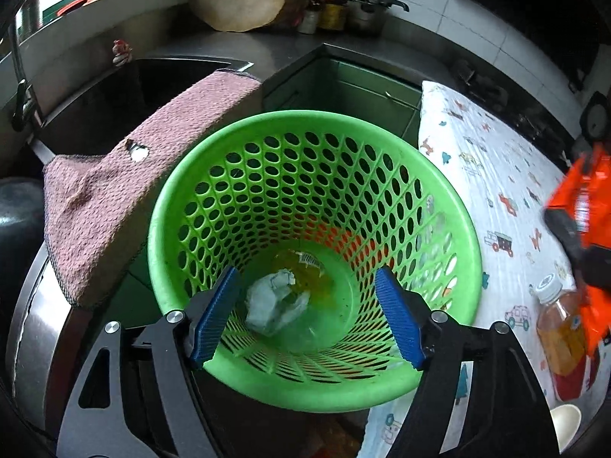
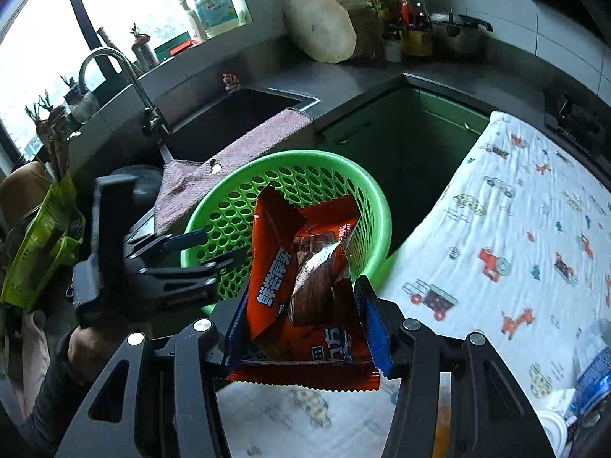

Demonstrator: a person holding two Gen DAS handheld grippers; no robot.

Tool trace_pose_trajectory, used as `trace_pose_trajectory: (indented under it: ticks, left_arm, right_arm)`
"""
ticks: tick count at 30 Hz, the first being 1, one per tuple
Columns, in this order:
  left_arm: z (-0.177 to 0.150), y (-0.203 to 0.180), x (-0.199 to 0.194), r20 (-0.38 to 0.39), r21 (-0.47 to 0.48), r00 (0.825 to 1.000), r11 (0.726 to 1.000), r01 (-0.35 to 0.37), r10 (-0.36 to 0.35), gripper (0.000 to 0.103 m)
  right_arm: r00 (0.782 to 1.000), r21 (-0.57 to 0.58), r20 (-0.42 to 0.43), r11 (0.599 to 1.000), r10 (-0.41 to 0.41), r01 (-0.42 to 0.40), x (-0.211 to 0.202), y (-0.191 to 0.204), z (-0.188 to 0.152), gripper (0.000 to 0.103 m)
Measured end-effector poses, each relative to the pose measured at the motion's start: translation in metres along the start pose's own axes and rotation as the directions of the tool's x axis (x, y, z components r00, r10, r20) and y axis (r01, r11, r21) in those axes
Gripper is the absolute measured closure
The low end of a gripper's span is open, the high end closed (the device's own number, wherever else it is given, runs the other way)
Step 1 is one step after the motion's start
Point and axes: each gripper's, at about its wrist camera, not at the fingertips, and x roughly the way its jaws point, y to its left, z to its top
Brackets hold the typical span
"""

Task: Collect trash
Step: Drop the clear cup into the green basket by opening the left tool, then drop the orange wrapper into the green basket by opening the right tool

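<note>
A green perforated basket (image 1: 427, 175) stands between the sink and the clothed table; crumpled white paper (image 1: 275, 301) and a clear yellowish wrapper (image 1: 305, 267) lie in its bottom. My left gripper (image 1: 309, 313) is open and empty, right above the basket's near rim. My right gripper (image 2: 301, 324) is shut on an orange snack wrapper (image 2: 267, 267), held just short of the basket (image 2: 229, 213). The left gripper (image 2: 198, 252) shows at the left of the right wrist view. The orange wrapper (image 1: 584, 198) shows blurred at the right of the left wrist view.
A table under a white cartoon-print cloth (image 2: 515, 229) is on the right, with a plastic bottle of amber drink (image 1: 561, 328) and a white cup (image 1: 565, 423). A pink towel (image 1: 126, 191) hangs over the sink edge (image 2: 236, 114). A chopping block (image 2: 324, 23), bottles and a pot stand behind.
</note>
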Motion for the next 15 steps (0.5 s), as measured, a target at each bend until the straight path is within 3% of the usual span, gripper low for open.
trace_pose_trajectory:
  ticks: [15]
  left_arm:
    - [-0.023,0.024,-0.043,0.057,-0.059,0.998,0.998,-0.019,0.023,0.021]
  right_arm:
    - [0.991,-0.001,-0.117,0.998,-0.065,0.065,0.076,0.008,0.020,0.052]
